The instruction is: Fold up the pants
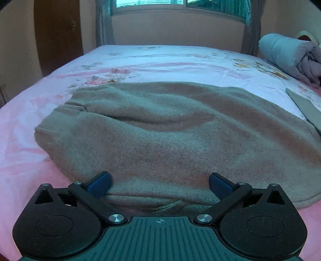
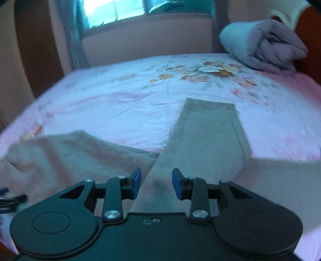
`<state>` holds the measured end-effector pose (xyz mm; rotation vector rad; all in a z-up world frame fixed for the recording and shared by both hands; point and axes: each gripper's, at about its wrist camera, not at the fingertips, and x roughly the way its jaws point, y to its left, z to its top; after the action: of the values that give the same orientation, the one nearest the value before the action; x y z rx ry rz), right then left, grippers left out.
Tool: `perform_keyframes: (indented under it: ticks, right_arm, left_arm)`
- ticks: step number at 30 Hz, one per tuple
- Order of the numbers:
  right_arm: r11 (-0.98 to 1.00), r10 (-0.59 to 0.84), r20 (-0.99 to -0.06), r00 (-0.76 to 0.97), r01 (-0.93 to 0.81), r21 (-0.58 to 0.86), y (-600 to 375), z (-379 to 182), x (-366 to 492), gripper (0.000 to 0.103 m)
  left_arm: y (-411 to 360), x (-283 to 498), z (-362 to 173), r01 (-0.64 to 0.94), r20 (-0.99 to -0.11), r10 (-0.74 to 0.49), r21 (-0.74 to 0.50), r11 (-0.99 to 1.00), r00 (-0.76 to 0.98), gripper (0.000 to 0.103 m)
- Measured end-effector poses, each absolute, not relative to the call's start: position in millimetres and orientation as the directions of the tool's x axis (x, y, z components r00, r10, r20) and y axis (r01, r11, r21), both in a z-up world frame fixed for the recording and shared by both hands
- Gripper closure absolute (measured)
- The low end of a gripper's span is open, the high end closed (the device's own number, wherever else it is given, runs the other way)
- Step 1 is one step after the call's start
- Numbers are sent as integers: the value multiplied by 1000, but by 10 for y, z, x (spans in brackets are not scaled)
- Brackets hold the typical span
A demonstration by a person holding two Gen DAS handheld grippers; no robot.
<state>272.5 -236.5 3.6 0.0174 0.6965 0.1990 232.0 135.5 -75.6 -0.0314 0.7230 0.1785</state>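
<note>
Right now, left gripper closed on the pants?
No: the left gripper is open, its blue pads spread wide apart over the near edge of the gray pants.

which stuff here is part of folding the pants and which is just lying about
Part of the job:
- grey pants, spread on the bed
- left tongs, open over them
- right tongs, open around a pant leg

Lying about:
- rolled quilt
- floral bedsheet
- window
</note>
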Motion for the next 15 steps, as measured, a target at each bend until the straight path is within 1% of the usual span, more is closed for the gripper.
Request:
perform_keyframes:
  ticks: [3, 5, 7, 8, 9, 10, 11, 12, 15]
  right_arm:
    - [984, 141, -664, 734, -179, 11, -2183, -64, 3062, 75]
    - [984, 67, -698, 713, -162, -72, -2068, -166, 3312, 72]
    - [982, 6, -725, 689, -139, -124, -2033, -284, 3528, 71]
    - [980, -25, -747, 664, -130, -149, -2029, -355, 3640, 65]
    - [980, -23, -769, 639, -139, -145, -2051, -406, 3701, 79]
    - [983, 15, -774, 633, -152, -106, -2113, -413, 3726, 99]
    - [989, 26, -776, 630, -130, -72, -2208, -386, 3730, 103]
    - [995, 33, -755, 655, -95, -39, -2319, -311, 3672, 103]
    - [993, 66, -642, 764, 12, 117, -2817, -7, 3222, 103]
  left_arm:
    - [1369, 2329, -756, -167, -667, 141, 25, 986, 731, 0]
    - [1391, 2346, -762, -162, -670, 135, 23, 987, 730, 0]
    - [1374, 2368, -773, -157, -671, 133, 25, 987, 730, 0]
    - [1382, 2380, -793, -155, -670, 130, 23, 988, 731, 0]
    - [1389, 2369, -796, -152, -669, 127, 22, 988, 732, 0]
    - [1396, 2364, -798, -149, -668, 124, 20, 989, 734, 0]
    - [1400, 2361, -800, -145, -667, 120, 18, 989, 735, 0]
    - [1406, 2359, -802, -141, -666, 116, 16, 990, 737, 0]
    - [1424, 2342, -811, -130, -659, 104, 8, 991, 745, 0]
